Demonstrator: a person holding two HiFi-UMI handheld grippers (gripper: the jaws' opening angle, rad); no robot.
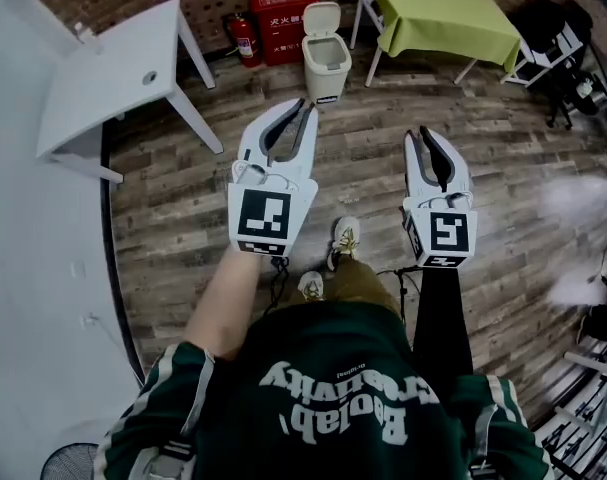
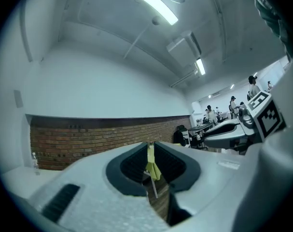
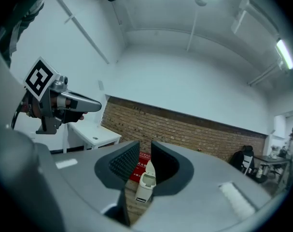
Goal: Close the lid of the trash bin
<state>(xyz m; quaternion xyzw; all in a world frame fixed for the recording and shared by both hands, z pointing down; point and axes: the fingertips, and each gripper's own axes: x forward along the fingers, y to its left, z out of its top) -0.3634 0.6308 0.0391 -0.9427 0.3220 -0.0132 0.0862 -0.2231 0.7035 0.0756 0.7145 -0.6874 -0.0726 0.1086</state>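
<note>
The plank floor (image 1: 503, 158) runs back to a brick wall, where a red fire-equipment cabinet (image 1: 279, 20) stands. Just in front of it, on the floor, is the cream trash bin (image 1: 326, 70), its lid (image 1: 321, 15) tipped up and open. It is well apart from the 2 grippers, which are held level. The left gripper (image 1: 305, 105) shows only a narrow slit between its jaws and holds nothing. The right gripper (image 1: 424, 134) stands slightly wider and is also empty, with the bin framed far off through its gap.

The bin looks light. A push that lands too hard or too high on the lid would probably tip it back or shove it into the cabinet. A half-pressed lid may also spring up again.

The cabinet bears white Chinese characters that seem to read 灭火器. The white lettering on the person's green shirt (image 1: 333, 398) appears upside down and I cannot read it surely. A small dark label low on the bin's front is too small to read.
</note>
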